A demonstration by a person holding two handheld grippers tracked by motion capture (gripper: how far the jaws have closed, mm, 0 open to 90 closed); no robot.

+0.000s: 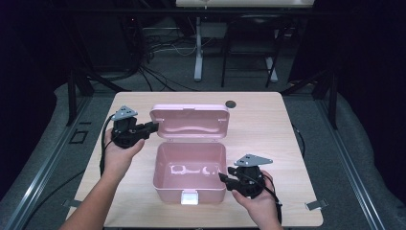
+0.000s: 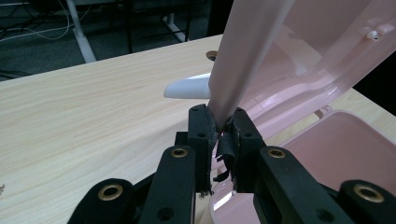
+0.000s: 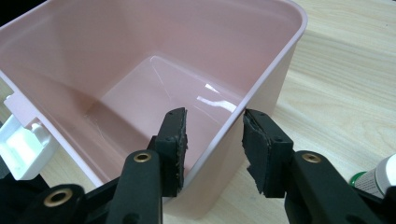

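Note:
A pink plastic box [image 1: 189,191] stands on the wooden table with its lid [image 1: 191,122] raised behind it. My left gripper [image 1: 153,126] is shut on the lid's left edge. In the left gripper view its pads [image 2: 201,126] pinch the thin pink lid edge [image 2: 243,60]. My right gripper [image 1: 224,176] sits at the box's right wall. In the right gripper view the jaws [image 3: 215,126] straddle that wall [image 3: 261,79], one inside and one outside, with gaps beside both pads. The box interior [image 3: 140,93] holds nothing.
A white latch [image 1: 190,197] sits on the box's front, and shows in the right gripper view as the latch [image 3: 23,144]. A small dark round spot [image 1: 231,103] lies near the table's far edge. A white piece [image 2: 187,87] juts out behind the lid. A white and green object [image 3: 378,179] lies by the right hand.

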